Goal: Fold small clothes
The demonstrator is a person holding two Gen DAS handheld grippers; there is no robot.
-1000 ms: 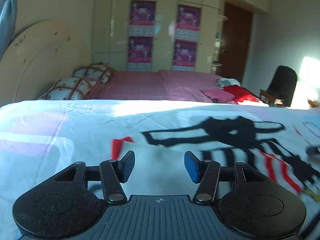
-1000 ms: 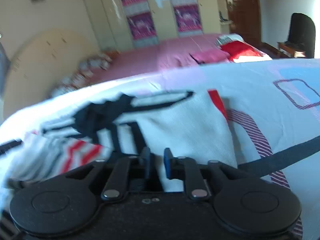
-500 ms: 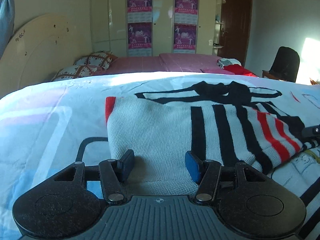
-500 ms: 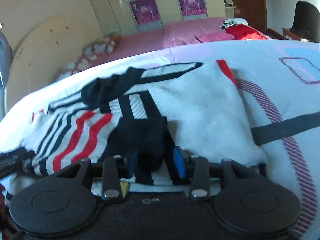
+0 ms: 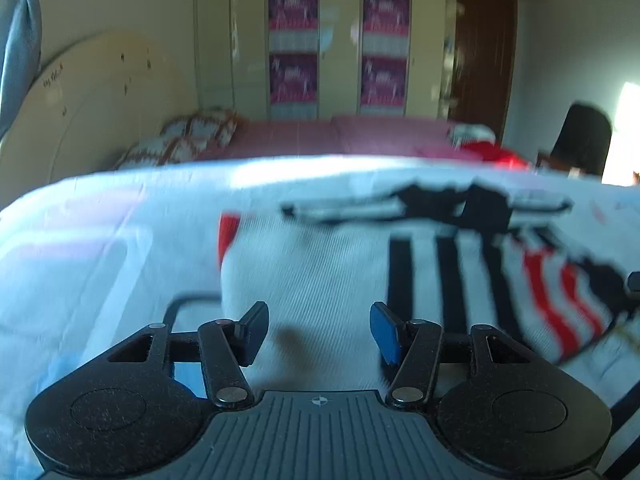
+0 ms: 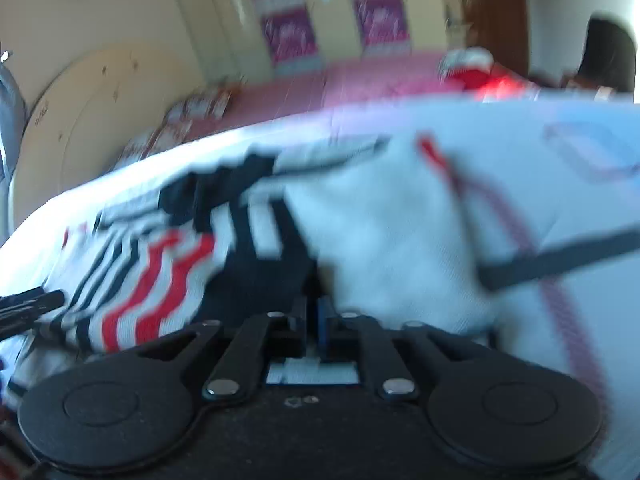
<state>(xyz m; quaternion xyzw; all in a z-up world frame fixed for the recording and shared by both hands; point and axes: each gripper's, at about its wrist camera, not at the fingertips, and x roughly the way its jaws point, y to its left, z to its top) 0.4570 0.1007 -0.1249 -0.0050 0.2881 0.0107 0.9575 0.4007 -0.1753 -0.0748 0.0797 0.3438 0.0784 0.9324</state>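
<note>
A: Two grippers, one ribbed knit top (image 5: 320, 276), white with black and red stripes, flat on the printed bedsheet (image 5: 100, 248).

B: Where does it lie for the left gripper (image 5: 318, 332)?

A: From its twelve o'clock out to three o'clock. The blue-padded jaws stand spread over the white knit, pinching nothing.

B: And the right gripper (image 6: 313, 322)?

A: Its jaws are closing, nearly pressed together; dark fabric bunches just ahead at twelve o'clock, but blur hides whether any is caught.

B: What does only one view give?

A: The right view shows the wavy red stripes (image 6: 160, 280) at nine o'clock; the left view shows the patterned pillows (image 5: 192, 136) at eleven.

B: Changed since before?

A: Half a second ago the right jaws stood wider around the black fold; the left jaws look the same.
</note>
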